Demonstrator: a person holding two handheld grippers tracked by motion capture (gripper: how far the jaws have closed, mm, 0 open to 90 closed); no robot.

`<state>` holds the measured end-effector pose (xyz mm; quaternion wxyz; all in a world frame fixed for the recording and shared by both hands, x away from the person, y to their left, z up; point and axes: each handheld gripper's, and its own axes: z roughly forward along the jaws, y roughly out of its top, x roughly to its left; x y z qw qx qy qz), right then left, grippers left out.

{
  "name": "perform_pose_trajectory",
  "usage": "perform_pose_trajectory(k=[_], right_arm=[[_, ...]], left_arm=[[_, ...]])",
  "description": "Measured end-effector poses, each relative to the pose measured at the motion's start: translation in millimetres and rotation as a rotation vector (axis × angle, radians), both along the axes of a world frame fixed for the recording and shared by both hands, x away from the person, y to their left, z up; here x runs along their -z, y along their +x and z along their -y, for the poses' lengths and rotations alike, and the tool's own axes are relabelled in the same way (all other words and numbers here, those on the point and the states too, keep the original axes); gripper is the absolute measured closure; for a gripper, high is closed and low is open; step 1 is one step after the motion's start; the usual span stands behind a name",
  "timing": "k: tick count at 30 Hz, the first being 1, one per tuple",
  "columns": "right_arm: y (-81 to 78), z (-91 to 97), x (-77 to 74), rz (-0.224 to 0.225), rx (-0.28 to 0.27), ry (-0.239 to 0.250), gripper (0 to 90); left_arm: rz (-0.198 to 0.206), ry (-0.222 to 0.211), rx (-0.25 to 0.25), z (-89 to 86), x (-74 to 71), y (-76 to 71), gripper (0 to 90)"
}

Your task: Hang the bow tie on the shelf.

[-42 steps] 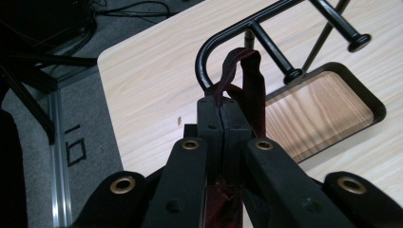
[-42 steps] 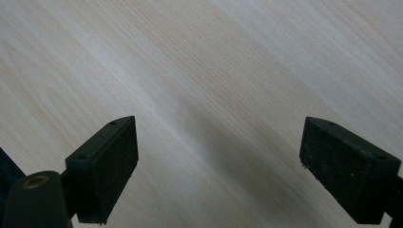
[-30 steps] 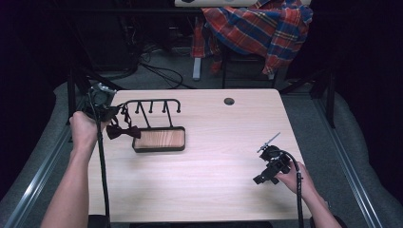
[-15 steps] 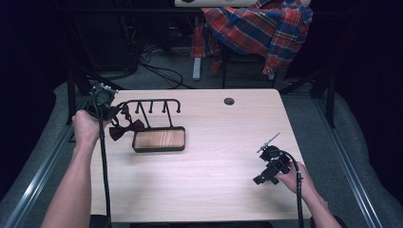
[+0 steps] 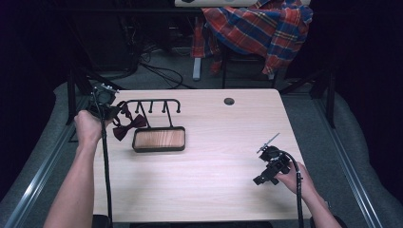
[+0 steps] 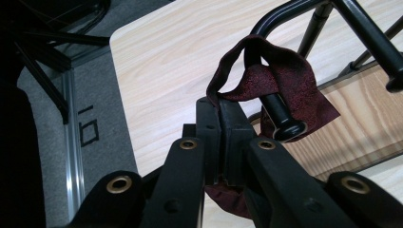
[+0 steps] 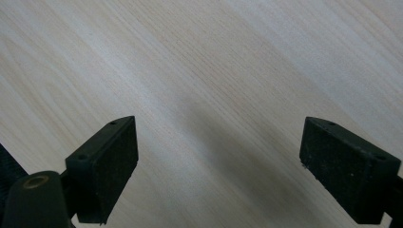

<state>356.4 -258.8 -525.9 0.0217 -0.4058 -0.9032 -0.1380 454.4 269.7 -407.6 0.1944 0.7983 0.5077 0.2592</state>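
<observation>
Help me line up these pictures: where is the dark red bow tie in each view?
High view: bow tie at the rack's left end, by the left gripper.
Left gripper view: centre, looped over a peg, pinched in the gripper.
Right gripper view: bare table.
Shared landmark: the black rack.

1. My surface (image 5: 209, 180) is pale wood grain with rounded corners.
2. A black rack with a wooden base (image 5: 158, 139) stands on it, just beside my left hand-held gripper (image 5: 105, 110).
3. A small dark round hole (image 5: 229, 101) sits far ahead of my right hand-held gripper (image 5: 267, 167).
</observation>
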Motion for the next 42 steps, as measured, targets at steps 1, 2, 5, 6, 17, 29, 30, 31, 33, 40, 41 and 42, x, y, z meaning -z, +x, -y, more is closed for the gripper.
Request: perform_pose_trajectory(k=[1, 2, 5, 6, 17, 29, 30, 31, 33, 40, 41, 42], right_arm=[[1.2, 0.6, -1.4, -0.012, -0.019, -0.013, 12.3], [1.0, 0.5, -1.1, -0.011, -0.016, -0.011, 12.3], [-0.6, -0.3, 0.2, 0.005, 0.008, 0.006, 12.3], [-0.6, -0.2, -0.1, 0.003, 0.007, 0.010, 12.3], [0.4, 0.2, -0.5, -0.002, -0.006, -0.006, 12.3], [-0.3, -0.6, 0.7, -0.001, 0.008, 0.011, 12.3], [-0.3, -0.7, 0.7, -0.003, 0.008, 0.011, 12.3], [-0.5, -1.0, 0.7, -0.006, 0.010, 0.015, 12.3], [-0.3, -0.6, 0.7, -0.002, 0.009, 0.011, 12.3], [-1.1, 0.1, -0.5, -0.001, 0.011, 0.009, 12.3], [-1.2, 0.2, -0.3, -0.002, 0.011, 0.008, 12.3], [-1.0, 0.4, 0.0, -0.007, 0.015, 0.005, 12.3]], left_arm=[[-0.007, 0.004, 0.000, -0.3, 0.1, 0.5, 87.0], [-0.009, 0.006, -0.001, -0.4, 0.3, 0.7, 86.5], [-0.015, 0.008, -0.008, -1.5, 1.1, 1.6, 85.2], [-0.014, 0.007, -0.012, -2.1, 1.2, 1.7, 85.2], [-0.012, -0.012, -0.022, -5.8, -0.3, -0.7, 78.3], [-0.016, 0.017, -0.012, -8.0, -4.1, -3.6, 70.6], [-0.017, 0.017, -0.014, -8.3, -4.3, -3.7, 70.2], [-0.021, 0.014, -0.013, -8.7, -4.5, -3.7, 69.0], [-0.038, 0.012, -0.012, -10.0, -5.0, -3.9, 67.1], [-0.075, 0.035, -0.028, -13.7, -8.4, -5.8, 48.2], [-0.083, 0.035, -0.025, -15.1, -8.9, -6.6, 48.2], [-0.088, 0.034, -0.026, -16.0, -9.2, -7.1, 44.6]])
